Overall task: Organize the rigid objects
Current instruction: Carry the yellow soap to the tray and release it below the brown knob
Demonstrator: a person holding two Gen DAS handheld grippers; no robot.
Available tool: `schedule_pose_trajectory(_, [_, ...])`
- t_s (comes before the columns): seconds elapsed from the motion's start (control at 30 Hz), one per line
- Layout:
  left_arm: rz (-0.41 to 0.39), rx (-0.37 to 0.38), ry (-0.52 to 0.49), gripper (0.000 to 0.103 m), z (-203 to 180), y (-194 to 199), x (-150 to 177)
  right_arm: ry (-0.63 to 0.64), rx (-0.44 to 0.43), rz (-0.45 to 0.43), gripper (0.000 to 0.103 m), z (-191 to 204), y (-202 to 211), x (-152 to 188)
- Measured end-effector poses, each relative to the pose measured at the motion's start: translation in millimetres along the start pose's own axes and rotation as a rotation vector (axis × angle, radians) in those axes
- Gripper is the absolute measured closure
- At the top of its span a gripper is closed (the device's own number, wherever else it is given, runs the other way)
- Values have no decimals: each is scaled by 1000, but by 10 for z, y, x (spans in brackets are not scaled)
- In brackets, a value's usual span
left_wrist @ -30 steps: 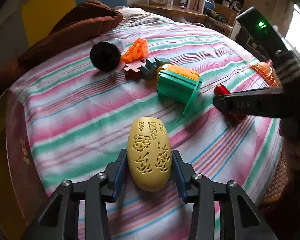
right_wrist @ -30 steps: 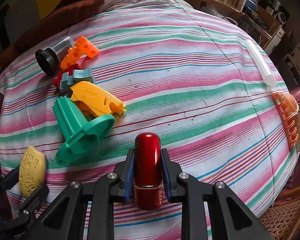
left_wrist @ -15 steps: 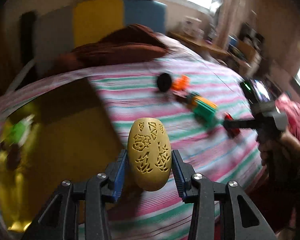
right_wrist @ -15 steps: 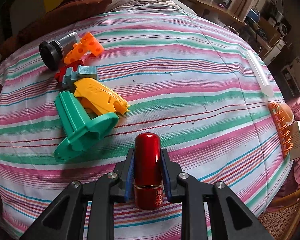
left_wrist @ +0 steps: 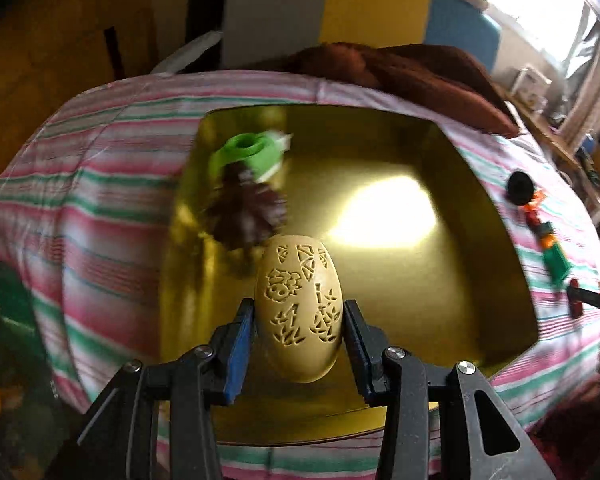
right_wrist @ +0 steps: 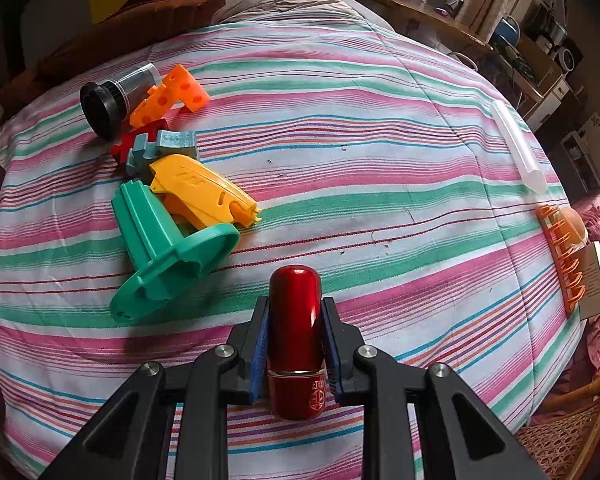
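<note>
Striped bedding [right_wrist: 340, 128] in pink, green and white covers the bed where rigid objects are being sorted, with a brown blanket [right_wrist: 148, 12] bunched at its far end and cluttered shelves beyond.

From the left wrist view, the left hand-held gripper [left_wrist: 299, 322] is clamped on a yellow egg-shaped piece [left_wrist: 299, 312] with cut-out patterns, its blue pads pressed to both sides, held above a shiny gold tray [left_wrist: 440, 280] that lies on the bedding. Inside the tray, toward its far left corner, sit a bright green ring-shaped part [left_wrist: 248, 152] and a dark reddish-brown object [left_wrist: 244, 212]; both are blurred and cannot be told apart further.

From the right wrist view, the right hand-held gripper [right_wrist: 295, 340] is closed tight around a glossy red capsule-shaped cylinder [right_wrist: 295, 336], which stands out forward between the pads above the bedding.

Loose items lie grouped to the left on the bed: a teal flanged holder [right_wrist: 160, 248] touching a yellow plastic casing [right_wrist: 204, 192], a grey-blue notched block [right_wrist: 160, 148] beside a red block [right_wrist: 136, 142], an orange wedge with holes [right_wrist: 172, 96] and a black-capped clear cylinder [right_wrist: 112, 96]. Well apart, near the right edge, are a translucent white tube [right_wrist: 518, 144] and an orange rack [right_wrist: 560, 256].
</note>
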State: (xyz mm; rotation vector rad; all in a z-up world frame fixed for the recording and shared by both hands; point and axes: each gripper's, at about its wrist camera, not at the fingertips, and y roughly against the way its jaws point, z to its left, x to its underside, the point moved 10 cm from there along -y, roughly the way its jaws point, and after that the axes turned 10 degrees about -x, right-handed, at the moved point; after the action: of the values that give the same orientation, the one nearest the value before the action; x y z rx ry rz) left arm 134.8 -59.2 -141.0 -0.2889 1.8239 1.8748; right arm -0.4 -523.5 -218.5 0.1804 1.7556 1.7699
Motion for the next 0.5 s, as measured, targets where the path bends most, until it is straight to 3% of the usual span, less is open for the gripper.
schedule_pose_trajectory(0.2, [54,-43,27,60,166,-221,79,1,2,0,79,-10,-4,-11])
schedule_pose_trajectory(0.5, [49,-109,-14,59,186,-464,-41,5,4,0,79,-7,-3,-6])
